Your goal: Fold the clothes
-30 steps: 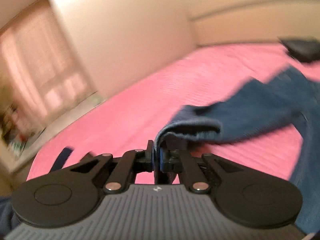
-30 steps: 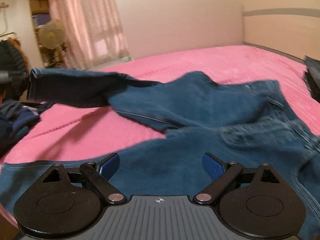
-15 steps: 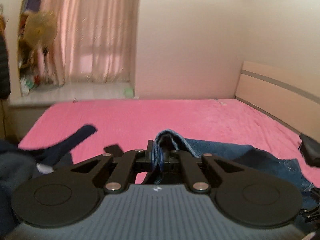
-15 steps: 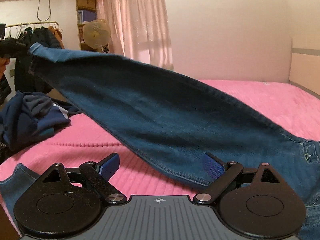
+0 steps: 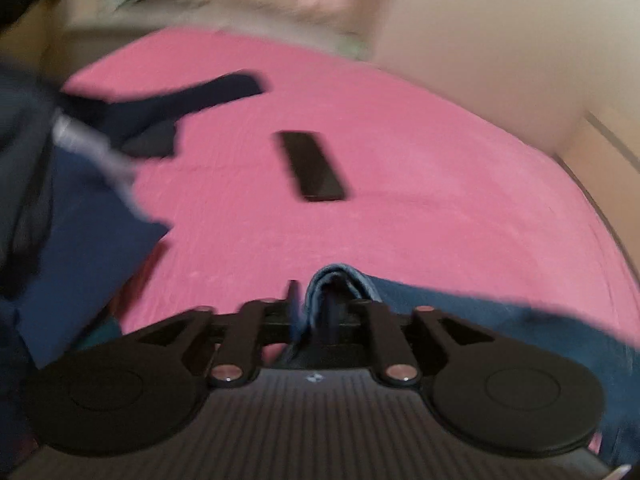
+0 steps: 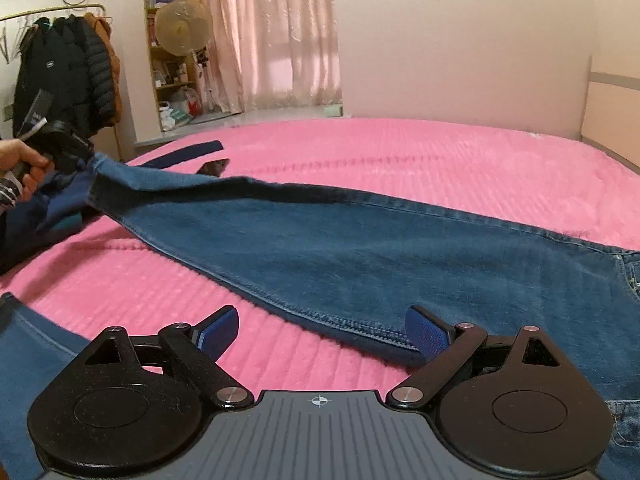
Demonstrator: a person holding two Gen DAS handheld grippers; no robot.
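risk notice: hem release over a cluttered bed edge

at the far left, your left hand (image 6: 22,162) carries the left gripper (image 5: 318,308). its jaws are opening, with the rolled hem of the jeans (image 6: 360,248) between them; in the blurred left wrist view the denim looks to be touching the pads. if the hem slips out now, expect the leg to drop where it hangs, not where you want the fold line.

just below that gripper lies a pile of dark blue clothes (image 6: 52,208). a hem released here could land on the pile and tangle the two garments.

moving right, a flat black device (image 5: 314,168) lies on the pink bedspread (image 6: 400,152), close behind the raised leg. letting the leg fall across it would hide it and leave a hard lump under the fold.

the jeans run from the raised hem down to the waist at the right, lying on the bedspread. the upper edge of the leg is curled over; a crease may set there if you flatten it as it is.

at the right, the right gripper (image 6: 318,330) is spread wide and empty, low over the near seam of the leg. with nothing pinning the waist, a pull from the left could drag the whole garment.
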